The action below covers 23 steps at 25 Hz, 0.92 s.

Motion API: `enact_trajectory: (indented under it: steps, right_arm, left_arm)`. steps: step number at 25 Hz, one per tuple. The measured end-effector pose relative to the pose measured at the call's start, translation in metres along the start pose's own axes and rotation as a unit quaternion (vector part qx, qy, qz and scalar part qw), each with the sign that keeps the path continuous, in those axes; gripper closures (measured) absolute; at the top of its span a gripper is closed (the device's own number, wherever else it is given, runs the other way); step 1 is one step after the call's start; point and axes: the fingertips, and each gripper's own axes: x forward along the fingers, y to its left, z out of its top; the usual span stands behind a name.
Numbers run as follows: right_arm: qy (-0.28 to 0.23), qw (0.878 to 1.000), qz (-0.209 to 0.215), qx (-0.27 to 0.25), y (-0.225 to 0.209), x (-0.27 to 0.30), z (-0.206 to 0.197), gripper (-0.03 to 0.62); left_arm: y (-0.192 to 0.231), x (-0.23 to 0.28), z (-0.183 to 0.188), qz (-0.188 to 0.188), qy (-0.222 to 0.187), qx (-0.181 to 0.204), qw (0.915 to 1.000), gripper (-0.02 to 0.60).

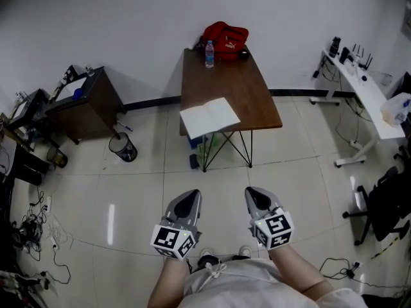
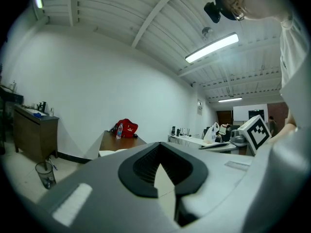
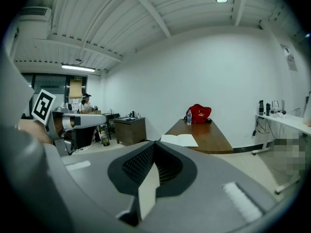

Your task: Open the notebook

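**Approaching w/ both tools shut: mind that corner**

Far left first: the bin [image 1: 122,147] stands on the floor near the counter's [image 1: 250,88] left side. If you walk in wide on that side, you could kick it.

Your left tool [image 1: 187,201] hangs low by your body. Its jaws are pressed together w/ nothing between them.

The notebook [image 1: 209,117] lies at the counter's near left corner, well apart from both tools. It looks spread open already, white pages up, so check that before you touch it. Its near edge sits at or just past the rim. A shove from a shut tool would prob. slide it off onto the floor. A shut tool also can't pinch a leaf, and dragging one risks a crease or a tear, so spread the jaws before you reach in.

Your right tool [image 1: 255,199] is likewise pressed together and empty.

The bottle [image 1: 209,54] stands at the counter's far end, well apart from the notebook. It's low risk unless you overreach.
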Motion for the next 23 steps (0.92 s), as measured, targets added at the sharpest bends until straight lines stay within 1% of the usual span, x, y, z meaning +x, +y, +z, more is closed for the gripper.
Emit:
enact_trajectory:
  steps: [5, 9, 14, 23]
  right_arm:
    - [-0.010, 1.000, 0.009, 0.001, -0.003, -0.004, 0.005, 0.586]
    - [-0.012, 1.000, 0.012, 0.001, -0.003, -0.002, 0.007, 0.586]
    - [-0.017, 1.000, 0.011, 0.002, -0.008, 0.001, 0.013, 0.588]
    - [-0.023, 1.000, 0.011, -0.003, -0.007, 0.003, 0.017, 0.586]
  left_arm:
    - [-0.008, 0.000, 0.001, 0.006, 0.000, 0.005, 1.0000, 0.575]
    - [-0.008, -0.001, 0.010, 0.010, -0.011, 0.011, 0.9998, 0.575]
    - [-0.008, 0.004, 0.019, 0.007, -0.016, 0.018, 0.9997, 0.575]
    - [-0.009, 0.005, 0.017, 0.000, -0.014, 0.020, 0.9997, 0.575]
